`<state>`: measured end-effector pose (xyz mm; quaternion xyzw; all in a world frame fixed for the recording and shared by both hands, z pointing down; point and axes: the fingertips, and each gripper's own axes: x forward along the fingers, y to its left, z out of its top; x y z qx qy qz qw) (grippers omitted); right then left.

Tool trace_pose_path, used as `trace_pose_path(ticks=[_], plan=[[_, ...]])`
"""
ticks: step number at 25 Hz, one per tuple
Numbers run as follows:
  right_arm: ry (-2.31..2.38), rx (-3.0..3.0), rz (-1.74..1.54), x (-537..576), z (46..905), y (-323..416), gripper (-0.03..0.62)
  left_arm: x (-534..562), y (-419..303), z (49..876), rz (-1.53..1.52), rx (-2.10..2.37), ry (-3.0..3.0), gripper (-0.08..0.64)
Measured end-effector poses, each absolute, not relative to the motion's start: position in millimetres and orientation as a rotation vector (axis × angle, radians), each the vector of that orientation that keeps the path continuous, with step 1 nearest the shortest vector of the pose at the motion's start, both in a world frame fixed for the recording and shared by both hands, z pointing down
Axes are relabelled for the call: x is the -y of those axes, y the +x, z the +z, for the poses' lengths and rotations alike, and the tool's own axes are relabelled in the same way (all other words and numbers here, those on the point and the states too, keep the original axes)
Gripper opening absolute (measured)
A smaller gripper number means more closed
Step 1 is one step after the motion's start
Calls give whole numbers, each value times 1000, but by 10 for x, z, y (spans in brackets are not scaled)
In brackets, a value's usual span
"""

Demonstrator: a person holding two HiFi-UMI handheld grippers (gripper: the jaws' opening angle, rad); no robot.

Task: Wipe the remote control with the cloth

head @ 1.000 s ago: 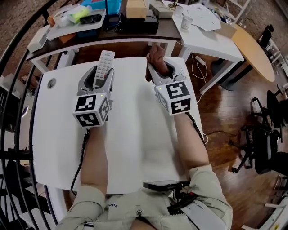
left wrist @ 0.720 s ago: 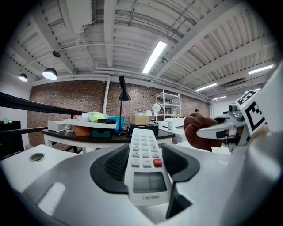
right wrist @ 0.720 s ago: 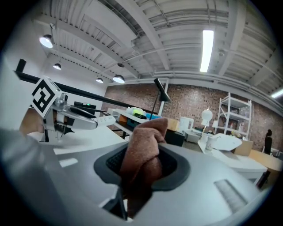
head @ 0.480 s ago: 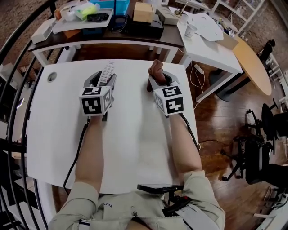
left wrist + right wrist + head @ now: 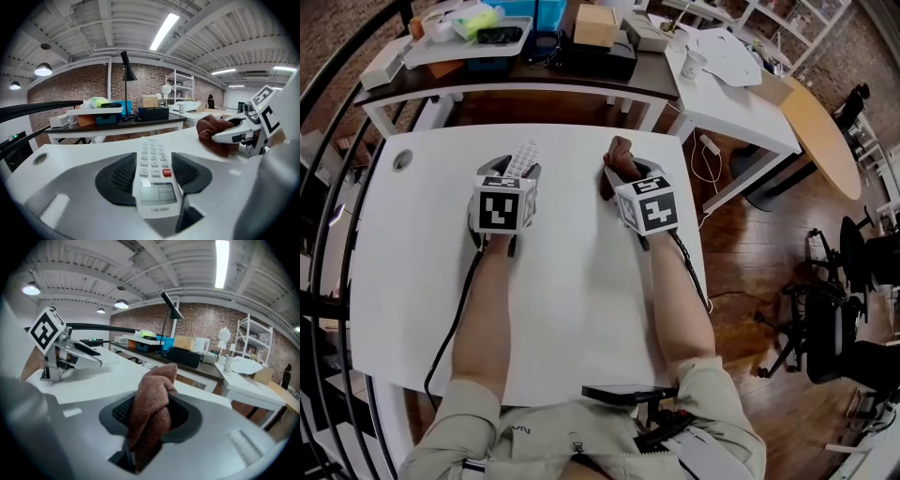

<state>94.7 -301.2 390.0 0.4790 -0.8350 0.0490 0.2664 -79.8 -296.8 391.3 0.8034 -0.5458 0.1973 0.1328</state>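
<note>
head view: the person sits at a white table (image 5: 572, 309) with both forearms stretched out over it. the left tool (image 5: 517, 169) holds the remote (image 5: 526, 152) by its near end, so the keypad half sticks out ahead of the tips, bare and easy to reach. the right tool (image 5: 622, 175) pinches a brown cloth (image 5: 620, 150), which bunches up past its tips. the two tools sit side by side over the far half of the table, and cloth and remote are apart, not touching. i cannot tell from here whether the remote's far end rests on the table.

left gripper view: the jaws stand partway closed, pads pressed on the two long edges of the remote (image 5: 154, 164), button side up. gripping it by the edges, i judge, leaves the top face free for wiping. off to the right, the right tool (image 5: 225, 137) and its cloth (image 5: 213, 136) sit close to the table top.

right gripper view: the jaws are drawn narrow on a fold of the cloth (image 5: 151, 413), and the loose wad stands up ahead of them, so a soft pad would meet the buttons rather than hard tips. the left tool (image 5: 82, 357) lies off to the left, clear of the cloth.

as i read it, no wiping is under way yet. the next move calls for bringing the cloth across onto the keypad while the left tool holds the remote steady.
</note>
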Motion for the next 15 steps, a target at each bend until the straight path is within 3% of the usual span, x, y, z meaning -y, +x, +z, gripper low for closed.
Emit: trace_pose_path(ticks=[9, 15], plan=[[1233, 2232, 177, 2906, 3996, 949, 129, 2789, -668, 3955, 595, 1489, 2394, 242], [1120, 2206, 192, 2659, 4113, 923, 135, 2573, -451, 4112, 816, 1282, 2483, 245]])
